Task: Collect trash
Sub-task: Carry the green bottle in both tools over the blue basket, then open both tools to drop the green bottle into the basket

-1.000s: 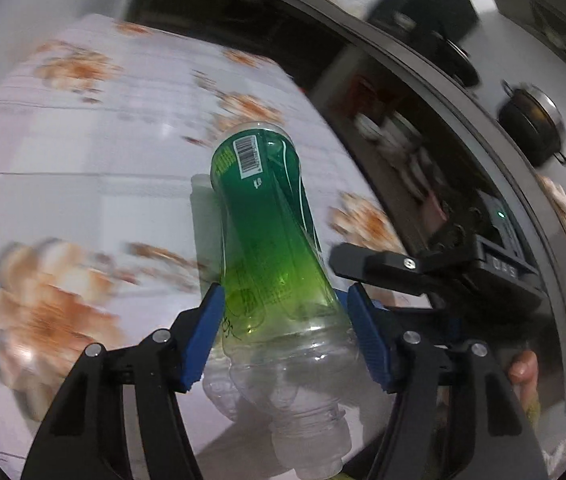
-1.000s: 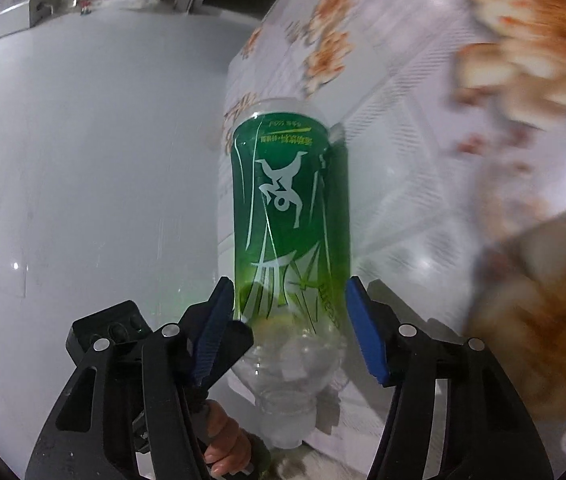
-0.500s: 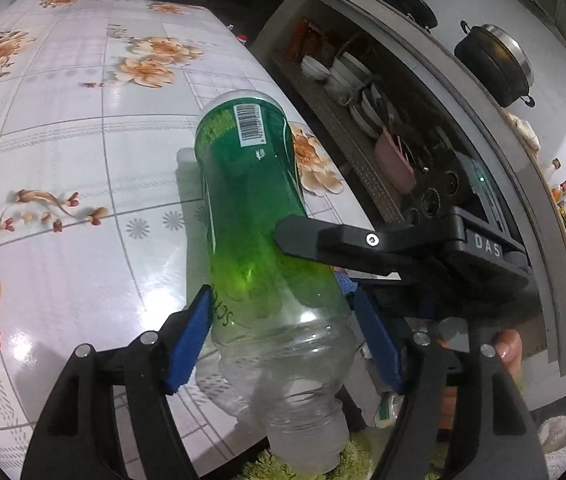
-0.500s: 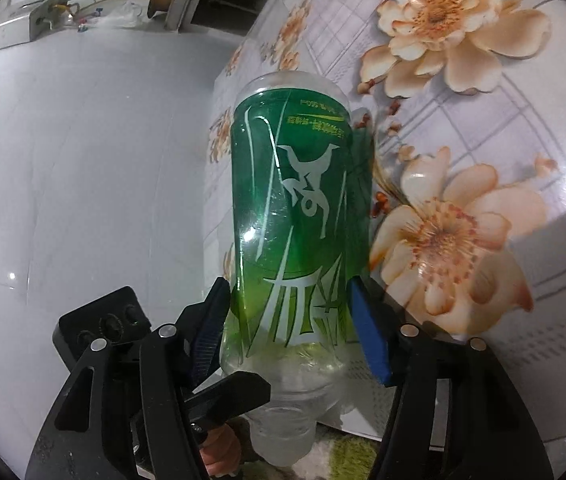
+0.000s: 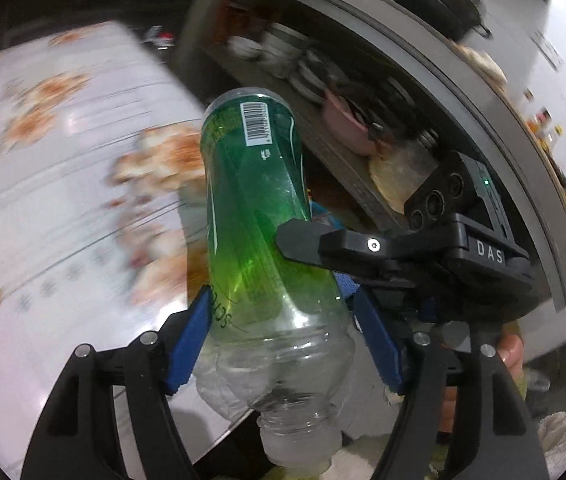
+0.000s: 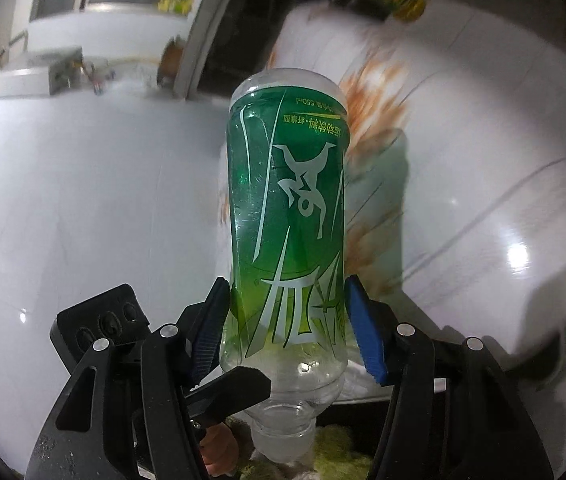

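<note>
A clear plastic bottle (image 5: 255,216) with a green label points away from both cameras, neck toward them. My left gripper (image 5: 283,320) straddles its lower body. Its left blue pad lies against the bottle, while the right pad stands slightly off it, so it is open. My right gripper (image 6: 287,320) is shut on the same bottle (image 6: 287,216), with both blue pads pressing the label's lower edge. In the left wrist view a black finger (image 5: 323,242) of the right gripper crosses the bottle from the right. A left gripper finger (image 6: 235,386) shows under the bottle in the right wrist view.
The floral-patterned table (image 5: 43,208) lies left of the bottle, and its edge is close below. A shelf of bowls and dishes (image 5: 303,68) and a black pot (image 5: 439,0) stand to the right. White floor (image 6: 83,208) fills the left of the right wrist view. A hand (image 5: 511,354) grips the right handle.
Both grippers swung with the bottle from over the table toward its edge and the shelf. The left jaws widened, leaving a gap at the right pad. The right grip held.
</note>
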Demonstrator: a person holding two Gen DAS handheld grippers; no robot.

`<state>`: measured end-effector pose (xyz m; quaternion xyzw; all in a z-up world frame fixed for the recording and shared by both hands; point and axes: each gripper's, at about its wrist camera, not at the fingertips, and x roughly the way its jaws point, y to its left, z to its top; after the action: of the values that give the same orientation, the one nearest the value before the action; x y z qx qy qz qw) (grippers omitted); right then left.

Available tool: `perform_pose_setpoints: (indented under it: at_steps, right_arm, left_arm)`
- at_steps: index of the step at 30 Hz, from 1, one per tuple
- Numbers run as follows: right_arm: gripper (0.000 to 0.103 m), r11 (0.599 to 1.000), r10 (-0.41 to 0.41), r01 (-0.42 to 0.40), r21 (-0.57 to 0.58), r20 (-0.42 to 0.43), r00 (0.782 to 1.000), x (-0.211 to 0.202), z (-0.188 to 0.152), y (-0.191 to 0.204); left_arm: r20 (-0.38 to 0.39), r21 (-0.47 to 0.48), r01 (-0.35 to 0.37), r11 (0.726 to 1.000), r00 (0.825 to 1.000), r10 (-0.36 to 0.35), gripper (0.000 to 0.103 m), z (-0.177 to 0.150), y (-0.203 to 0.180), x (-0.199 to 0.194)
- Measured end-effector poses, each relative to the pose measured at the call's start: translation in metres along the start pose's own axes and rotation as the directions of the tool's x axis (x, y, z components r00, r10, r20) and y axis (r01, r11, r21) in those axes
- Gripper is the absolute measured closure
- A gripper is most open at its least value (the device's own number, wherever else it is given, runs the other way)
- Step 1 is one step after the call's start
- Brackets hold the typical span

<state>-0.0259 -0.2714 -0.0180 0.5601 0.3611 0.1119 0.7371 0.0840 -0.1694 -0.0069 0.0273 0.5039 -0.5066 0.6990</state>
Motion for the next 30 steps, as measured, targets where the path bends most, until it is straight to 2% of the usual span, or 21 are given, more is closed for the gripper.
perform_pose_setpoints:
  at_steps: [3, 5, 9, 13, 15, 17, 18, 20, 21, 22, 23, 26, 28, 30]
  right_arm:
    - [0.048, 1.000, -0.001, -0.003, 0.030, 0.104, 0.995, -0.039, -0.003, -0.015]
    - [0.048, 0.997, -0.004, -0.010, 0.075, 0.186, 0.983, -0.075, -0.002, -0.038]
    - [0.048, 0.983, -0.028, -0.026, 0.181, 0.293, 0.956, -0.115, -0.009, -0.085]
    - [0.048, 0.948, -0.051, -0.066, 0.310, 0.356, 0.933, -0.131, -0.001, -0.141]
    - [0.048, 0.936, -0.083, -0.057, 0.349, 0.374, 0.924, -0.139, 0.007, -0.161]
    - [0.047, 0.937, -0.132, -0.013, 0.348, 0.390, 0.911, -0.156, 0.020, -0.169]
    - [0.047, 0.925, -0.183, 0.015, 0.379, 0.409, 0.894, -0.160, 0.029, -0.178]
    - [0.046, 0.921, -0.272, 0.103, 0.375, 0.430, 0.861, -0.171, 0.052, -0.190]
    - [0.045, 0.917, -0.313, 0.148, 0.370, 0.440, 0.842, -0.170, 0.057, -0.195]
    - [0.042, 0.899, -0.378, 0.206, 0.387, 0.448, 0.810, -0.170, 0.063, -0.209]
    - [0.042, 0.883, -0.418, 0.245, 0.400, 0.434, 0.798, -0.166, 0.069, -0.224]
    - [0.042, 0.811, -0.527, 0.355, 0.466, 0.318, 0.788, -0.136, 0.078, -0.271]
    - [0.042, 0.769, -0.590, 0.434, 0.470, 0.261, 0.764, -0.123, 0.076, -0.286]
    - [0.042, 0.768, -0.592, 0.434, 0.472, 0.262, 0.762, -0.120, 0.072, -0.290]
  left_arm:
    - [-0.055, 0.069, 0.047, 0.997, 0.998, -0.043, 0.034, 0.018, -0.033, 0.030]
    - [-0.094, 0.116, 0.069, 0.991, 0.994, -0.059, 0.034, 0.026, -0.055, 0.053]
    - [-0.226, 0.176, 0.116, 0.978, 0.971, -0.075, 0.034, 0.041, -0.099, 0.122]
    - [-0.325, 0.142, 0.137, 0.980, 0.942, -0.085, 0.034, 0.057, -0.123, 0.192]
    - [-0.344, 0.140, 0.132, 0.981, 0.936, -0.076, 0.034, 0.065, -0.131, 0.223]
    - [-0.329, 0.130, 0.104, 0.986, 0.943, -0.056, 0.033, 0.077, -0.136, 0.255]
    - [-0.322, 0.132, 0.091, 0.987, 0.946, -0.045, 0.028, 0.081, -0.136, 0.266]
    - [-0.305, 0.122, 0.010, 0.992, 0.952, 0.028, 0.024, 0.088, -0.128, 0.293]
    - [-0.297, 0.098, -0.054, 0.994, 0.951, 0.081, 0.024, 0.090, -0.119, 0.300]
    - [-0.301, 0.065, -0.059, 0.996, 0.951, 0.076, 0.024, 0.091, -0.111, 0.300]
    - [-0.308, 0.039, -0.046, 0.998, 0.950, 0.056, 0.024, 0.090, -0.106, 0.297]
    - [-0.301, 0.043, -0.027, 0.999, 0.953, 0.039, 0.024, 0.084, -0.095, 0.274]
    - [-0.274, 0.055, -0.008, 0.998, 0.961, 0.022, 0.024, 0.085, -0.092, 0.254]
    - [-0.240, 0.052, 0.010, 0.999, 0.971, 0.003, 0.024, 0.086, -0.086, 0.230]
